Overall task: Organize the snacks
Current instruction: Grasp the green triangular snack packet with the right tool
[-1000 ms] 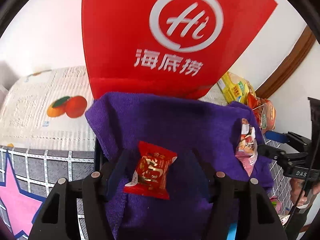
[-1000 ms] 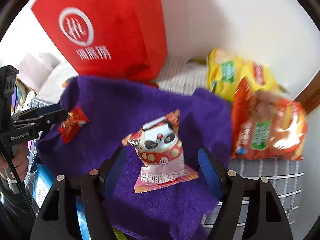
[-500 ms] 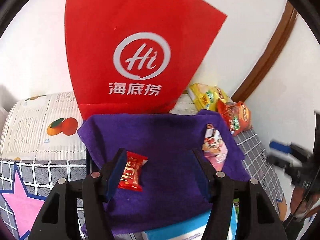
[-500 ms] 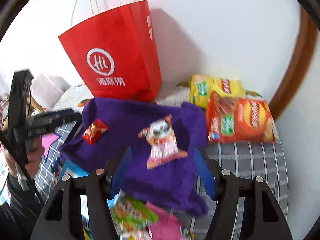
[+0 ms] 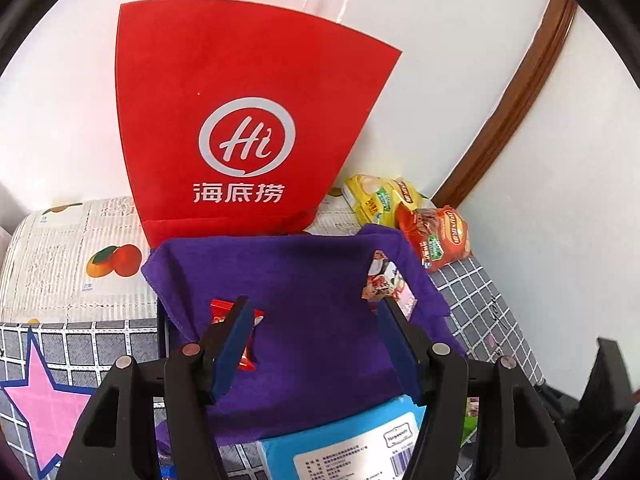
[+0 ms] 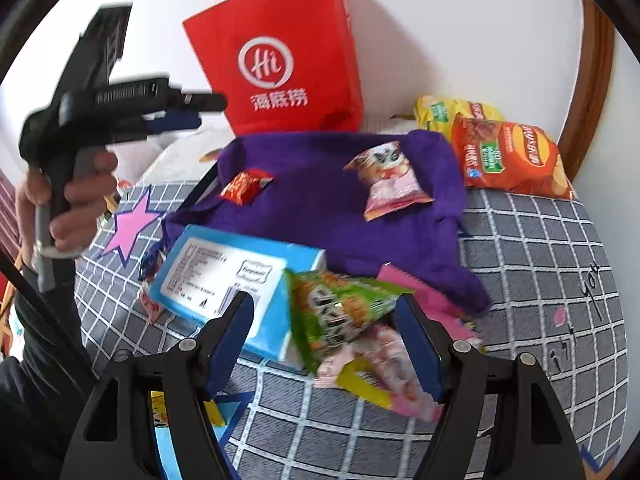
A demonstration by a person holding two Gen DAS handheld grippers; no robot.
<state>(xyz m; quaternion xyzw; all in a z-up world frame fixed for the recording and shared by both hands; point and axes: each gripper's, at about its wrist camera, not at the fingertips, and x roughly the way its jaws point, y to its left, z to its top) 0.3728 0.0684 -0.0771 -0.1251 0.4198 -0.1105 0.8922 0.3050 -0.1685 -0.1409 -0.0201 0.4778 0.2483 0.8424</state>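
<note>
Lying on the purple cloth (image 6: 320, 200), the red candy packet (image 6: 245, 186) and the pink panda snack (image 6: 390, 184) are seen apart. Both the left gripper (image 5: 314, 320) and the right gripper (image 6: 326, 320) are held apart and empty, the right one's jaws having just been opening above a green snack packet (image 6: 340, 312).

Red paper bag (image 5: 248, 128): white "Hi" logo, "海底捞" beneath.

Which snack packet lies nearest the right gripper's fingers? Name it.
The green packet, lying between the right gripper fingers against the blue box. The red candy and panda packet lie farther off on the purple cloth.
</note>
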